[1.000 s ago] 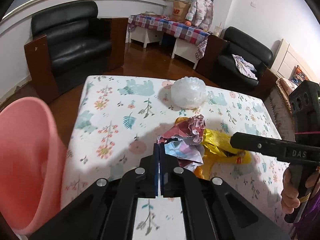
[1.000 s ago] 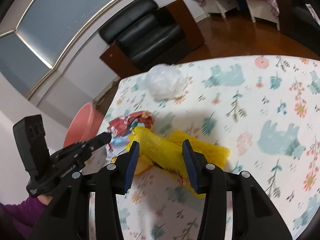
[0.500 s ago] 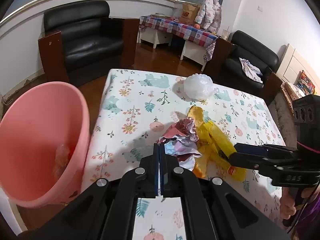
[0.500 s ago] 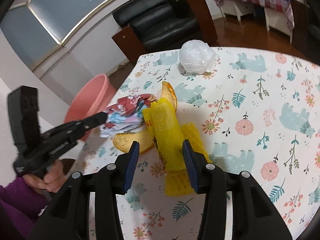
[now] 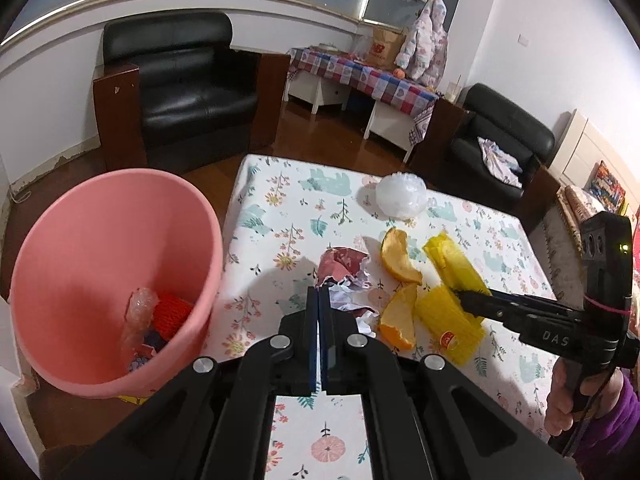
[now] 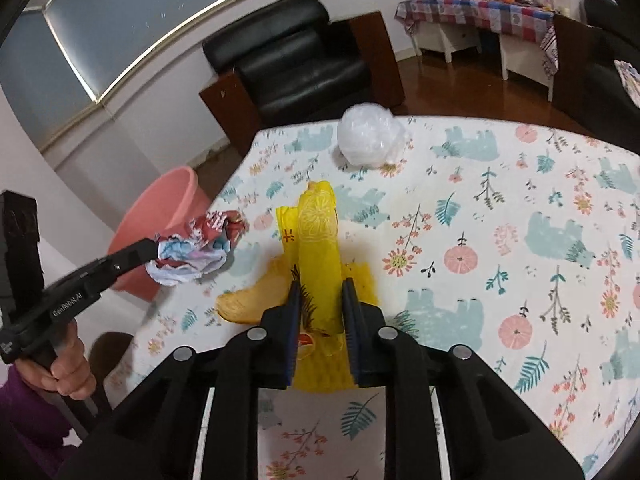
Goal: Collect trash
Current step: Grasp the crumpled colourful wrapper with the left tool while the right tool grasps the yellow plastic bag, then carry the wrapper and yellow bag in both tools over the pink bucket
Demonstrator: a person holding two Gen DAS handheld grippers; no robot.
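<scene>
My left gripper (image 5: 319, 294) is shut on a crumpled red, white and blue wrapper (image 5: 345, 270), held above the table's left part; it also shows in the right wrist view (image 6: 196, 248). My right gripper (image 6: 320, 286) is closed around a yellow plastic bag (image 6: 318, 236) lying on the floral tablecloth (image 6: 500, 216); the bag also shows in the left wrist view (image 5: 452, 296). Orange peels (image 5: 396, 254) lie between wrapper and bag. A pink bin (image 5: 100, 280) stands on the floor left of the table, with some trash inside.
A white crumpled plastic ball (image 5: 401, 196) sits at the table's far side. Black armchairs (image 5: 188, 88) stand behind, and a side table with a checked cloth (image 5: 360, 76) is at the back.
My left gripper has pulled back and left with the wrapper, lifting it off the pile; the pink bin has come fully into view. The right gripper stays on the yellow bag.
</scene>
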